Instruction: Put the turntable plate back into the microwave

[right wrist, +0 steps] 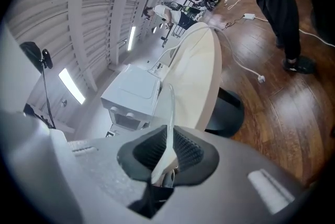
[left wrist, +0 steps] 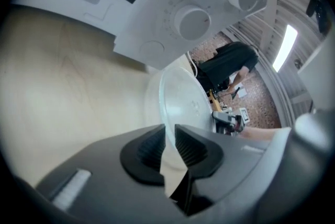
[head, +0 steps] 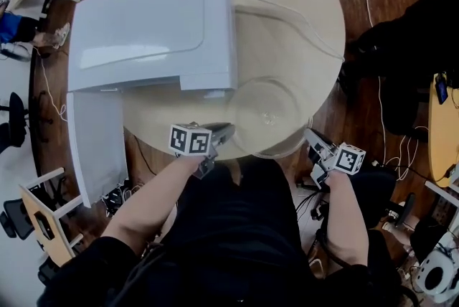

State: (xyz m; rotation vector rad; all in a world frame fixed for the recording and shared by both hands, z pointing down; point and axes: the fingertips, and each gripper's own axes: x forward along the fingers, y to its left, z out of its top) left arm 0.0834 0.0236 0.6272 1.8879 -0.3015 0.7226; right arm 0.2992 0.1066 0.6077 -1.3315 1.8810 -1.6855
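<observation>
The left gripper (head: 221,130) and right gripper (head: 310,135) each pinch an opposite rim of the glass turntable plate (head: 269,112) spanning between them, while the microwave (head: 154,26), its door apparently open, lies ahead and leftward, nearer the left gripper.

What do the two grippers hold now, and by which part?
Both hold the glass turntable plate by its rim: left gripper at its left edge, right gripper at its right edge.

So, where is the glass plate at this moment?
In the head view the plate is at the table's near edge, by the microwave's corner, its rim held by the left gripper and the right gripper.
</observation>
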